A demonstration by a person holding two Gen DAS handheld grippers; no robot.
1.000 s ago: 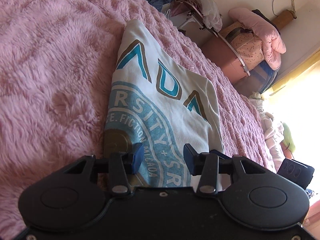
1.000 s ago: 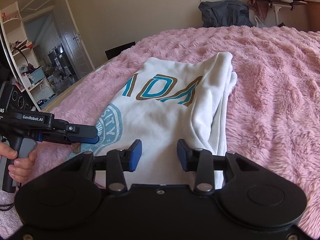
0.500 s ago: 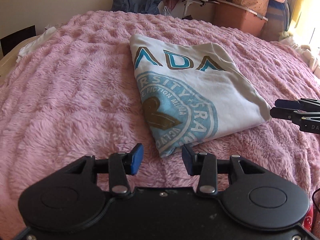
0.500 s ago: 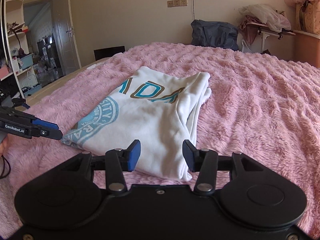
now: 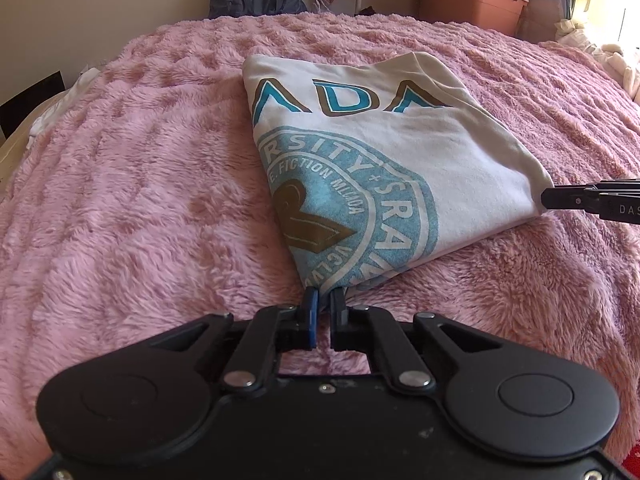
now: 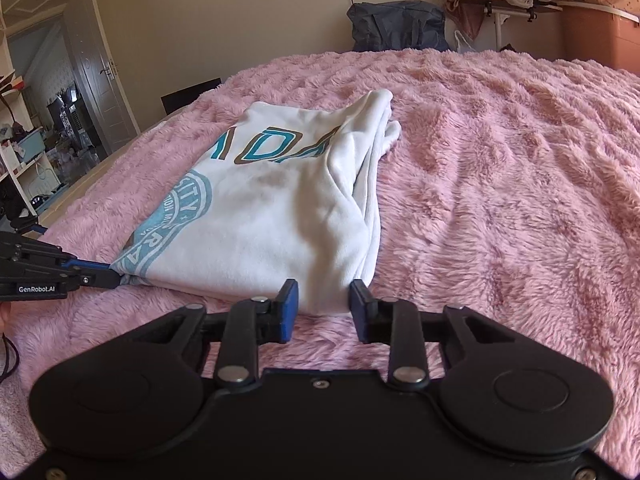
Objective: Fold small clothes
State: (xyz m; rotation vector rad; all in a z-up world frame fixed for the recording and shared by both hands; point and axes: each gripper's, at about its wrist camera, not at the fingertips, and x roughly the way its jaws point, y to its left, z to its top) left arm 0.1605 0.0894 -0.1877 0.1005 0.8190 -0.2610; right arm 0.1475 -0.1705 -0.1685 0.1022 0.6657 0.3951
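A white T-shirt (image 5: 384, 148) with teal and brown print lies folded on the pink fluffy blanket (image 5: 140, 200). My left gripper (image 5: 323, 300) is shut on its near left corner. It also shows at the left of the right wrist view (image 6: 114, 276). My right gripper (image 6: 323, 300) is open, its fingers on either side of the shirt's (image 6: 272, 208) near right corner, not closed on it. The right gripper's tip shows in the left wrist view (image 5: 548, 198) touching that corner.
The blanket (image 6: 500, 180) covers the whole bed. A dark blue bag (image 6: 396, 26) stands by the far wall, with a small cluttered table (image 6: 500, 4) and brown boxes (image 5: 468, 4) to its right. An open doorway (image 6: 44, 92) and shelves lie to the left.
My left gripper moved forward and shut on the shirt's near left corner. My right gripper moved closer until its open fingers straddle the near right corner.
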